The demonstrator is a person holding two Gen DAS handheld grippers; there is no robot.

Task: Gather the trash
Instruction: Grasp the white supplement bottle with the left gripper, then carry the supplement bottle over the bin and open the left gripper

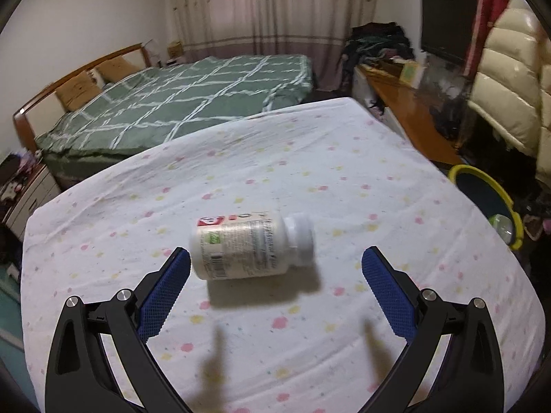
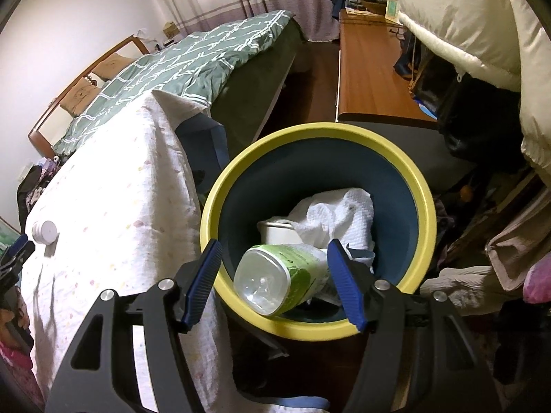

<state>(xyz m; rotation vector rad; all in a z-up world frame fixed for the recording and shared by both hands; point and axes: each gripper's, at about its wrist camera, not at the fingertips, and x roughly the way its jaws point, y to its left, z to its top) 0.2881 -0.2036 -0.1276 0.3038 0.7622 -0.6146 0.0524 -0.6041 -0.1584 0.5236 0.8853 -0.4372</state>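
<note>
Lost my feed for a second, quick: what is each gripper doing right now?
Left gripper: open, empty, white pill bottle lying on the table just ahead.
Right gripper: open, empty, above the yellow-rimmed bin.

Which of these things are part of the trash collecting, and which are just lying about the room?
Part of the job:
- white pill bottle lying on the flowered cloth
- yellow-rimmed bin
- clear bottle with green label in it
- white paper wad in it

Just lying about:
- green bed quilt
- cream puffer coat
- black TV
- wooden bench
</note>
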